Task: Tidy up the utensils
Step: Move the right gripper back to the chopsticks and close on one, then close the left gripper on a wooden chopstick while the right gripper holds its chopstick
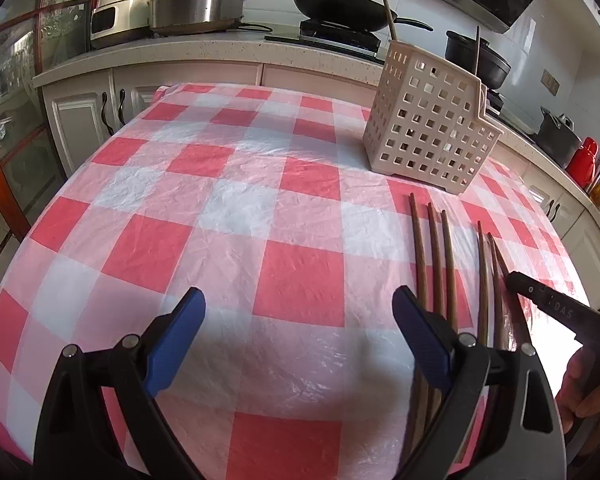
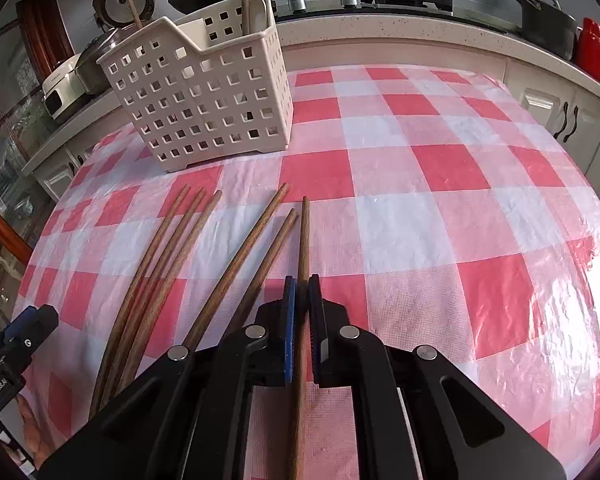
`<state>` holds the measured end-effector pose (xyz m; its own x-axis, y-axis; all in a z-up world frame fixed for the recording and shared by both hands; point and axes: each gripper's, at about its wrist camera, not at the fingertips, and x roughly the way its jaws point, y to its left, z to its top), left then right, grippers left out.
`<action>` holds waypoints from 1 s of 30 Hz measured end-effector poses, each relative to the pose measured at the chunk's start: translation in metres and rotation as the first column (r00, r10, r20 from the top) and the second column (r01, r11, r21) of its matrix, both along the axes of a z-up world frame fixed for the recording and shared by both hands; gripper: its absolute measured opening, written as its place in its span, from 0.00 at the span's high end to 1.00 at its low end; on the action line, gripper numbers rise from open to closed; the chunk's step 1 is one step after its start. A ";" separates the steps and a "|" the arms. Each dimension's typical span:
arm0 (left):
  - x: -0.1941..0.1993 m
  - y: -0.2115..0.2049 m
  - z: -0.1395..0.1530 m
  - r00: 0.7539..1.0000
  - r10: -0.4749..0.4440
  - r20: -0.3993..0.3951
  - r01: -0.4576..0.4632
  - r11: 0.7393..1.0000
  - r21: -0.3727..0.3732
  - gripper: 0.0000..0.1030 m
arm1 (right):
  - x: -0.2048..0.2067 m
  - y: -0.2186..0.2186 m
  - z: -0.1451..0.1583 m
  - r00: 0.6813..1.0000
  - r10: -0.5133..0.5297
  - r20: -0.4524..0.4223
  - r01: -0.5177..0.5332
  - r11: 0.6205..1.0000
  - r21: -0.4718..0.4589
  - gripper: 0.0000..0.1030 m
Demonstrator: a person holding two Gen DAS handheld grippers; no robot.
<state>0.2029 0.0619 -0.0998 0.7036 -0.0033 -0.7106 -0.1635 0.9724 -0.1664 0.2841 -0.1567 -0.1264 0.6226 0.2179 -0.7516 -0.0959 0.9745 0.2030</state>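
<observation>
Several brown wooden chopsticks [image 2: 160,264] lie on the red-and-white checked tablecloth [image 2: 440,208], in front of a cream perforated utensil basket [image 2: 204,96] that holds two upright chopsticks. My right gripper [image 2: 302,284] is shut on one chopstick [image 2: 303,240], the rightmost, at table level. In the left wrist view the basket [image 1: 428,120] stands far right and the chopsticks [image 1: 436,256] lie to my right. My left gripper [image 1: 298,306] is open and empty above the cloth, left of the chopsticks. The right gripper's tip [image 1: 516,280] touches the rightmost chopsticks there.
A kitchen counter [image 1: 220,52] runs behind the table with a steel pot [image 1: 196,4], a wok [image 1: 340,6] on a stove, black pots and a red flask [image 2: 592,48]. A glass cabinet stands at the left. The left gripper shows at the right wrist view's lower left [image 2: 16,344].
</observation>
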 end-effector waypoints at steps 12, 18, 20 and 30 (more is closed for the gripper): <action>0.003 -0.013 -0.005 1.000 -0.020 -0.023 0.020 0.999 0.026 0.11 | 0.001 0.020 0.001 0.998 0.036 0.048 -0.028 0.986 -0.165 0.94; 0.005 -0.018 -0.008 0.999 -0.024 -0.039 0.026 0.999 0.037 0.11 | 0.000 -0.001 0.000 0.999 -0.010 0.042 0.013 0.996 -0.085 0.94; 0.007 -0.020 -0.009 0.999 -0.028 -0.045 0.030 0.999 0.037 0.11 | -0.001 -0.006 0.000 0.999 -0.019 0.040 0.022 0.997 -0.075 0.94; 0.025 -0.062 -0.002 0.991 -0.123 -0.047 0.127 0.987 0.100 0.11 | -0.003 -0.022 -0.001 0.999 -0.033 0.039 0.035 0.999 -0.034 0.94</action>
<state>0.2281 -0.0006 -0.1016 0.6731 -0.0149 -0.7394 -0.0440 0.9972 -0.0601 0.2813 -0.1789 -0.1271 0.6574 0.1700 -0.7341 -0.0696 0.9837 0.1655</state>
